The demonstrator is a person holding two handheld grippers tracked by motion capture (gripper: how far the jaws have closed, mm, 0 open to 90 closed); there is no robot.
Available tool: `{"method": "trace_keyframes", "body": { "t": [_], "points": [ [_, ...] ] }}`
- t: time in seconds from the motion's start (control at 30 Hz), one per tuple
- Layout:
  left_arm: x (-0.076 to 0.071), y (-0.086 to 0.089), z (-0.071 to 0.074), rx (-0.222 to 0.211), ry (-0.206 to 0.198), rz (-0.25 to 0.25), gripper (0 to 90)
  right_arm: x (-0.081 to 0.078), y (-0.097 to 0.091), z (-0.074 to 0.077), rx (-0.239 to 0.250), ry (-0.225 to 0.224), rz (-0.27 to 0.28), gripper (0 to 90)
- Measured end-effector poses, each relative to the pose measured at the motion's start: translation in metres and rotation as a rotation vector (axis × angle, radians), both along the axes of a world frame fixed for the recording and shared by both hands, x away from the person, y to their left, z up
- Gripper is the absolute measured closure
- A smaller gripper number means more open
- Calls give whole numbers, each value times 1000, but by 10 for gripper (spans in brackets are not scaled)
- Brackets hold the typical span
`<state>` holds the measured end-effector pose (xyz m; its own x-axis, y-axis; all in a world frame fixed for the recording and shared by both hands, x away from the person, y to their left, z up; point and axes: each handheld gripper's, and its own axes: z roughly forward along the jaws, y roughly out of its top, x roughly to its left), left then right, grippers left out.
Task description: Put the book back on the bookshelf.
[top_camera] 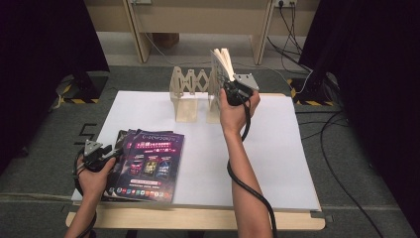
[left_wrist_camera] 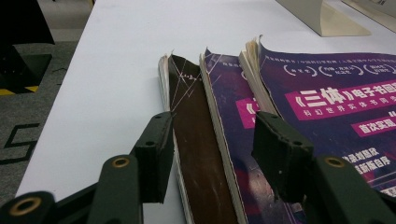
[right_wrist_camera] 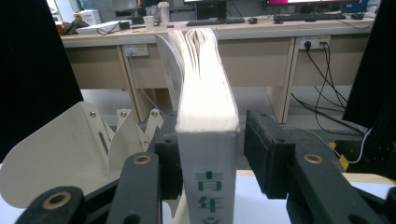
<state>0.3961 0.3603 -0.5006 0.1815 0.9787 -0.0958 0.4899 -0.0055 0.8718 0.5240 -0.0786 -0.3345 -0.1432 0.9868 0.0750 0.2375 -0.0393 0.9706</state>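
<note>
The bench [top_camera: 292, 163] is covered by a white sheet that stops just short of its front wooden edge; the whole right half of the sheet lies bare, open room from the middle to the right edge.

At the back edge stands a cream folding book rack [top_camera: 190, 94], its 2 end plates upright with a zigzag lattice between them. A white book [top_camera: 224, 67] stands upright at the rack's right end plate, spine toward the person, pages fanned at the top.

The right hand-held gripper [top_camera: 232, 89] is at that book's spine. In the right gripper view its jaws straddle the book [right_wrist_camera: 208, 154]: the left one looks to be against the cover, the right one stands off with a clear gap — released, not clamped.

Near the front-left corner lies a stack of 3 purple magazines [top_camera: 148, 166], fanned so each left edge sticks out past the one above; the stack's near edge lies close to the sheet's front edge, and a strip of bare sheet is left between the stack and the sheet's left edge.

The left hand-held gripper [top_camera: 115, 152] sits at the stack's left side. In the left gripper view its jaws [left_wrist_camera: 210, 154] stand spread, low over the brown-backed bottom magazine [left_wrist_camera: 196, 158] and the one above it, pressing on nothing.
</note>
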Motion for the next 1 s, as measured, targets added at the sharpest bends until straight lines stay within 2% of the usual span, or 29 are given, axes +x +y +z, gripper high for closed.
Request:
{"method": "trace_keyframes", "body": {
  "t": [0.63,1.0],
  "points": [
    [0,-1,0,2,-1,-1,479,-22,-9,-2,10,-3,25,572],
    [0,-2,0,9,0,-4,486,-44,-18,-5,27,14,45,546]
  ]
}}
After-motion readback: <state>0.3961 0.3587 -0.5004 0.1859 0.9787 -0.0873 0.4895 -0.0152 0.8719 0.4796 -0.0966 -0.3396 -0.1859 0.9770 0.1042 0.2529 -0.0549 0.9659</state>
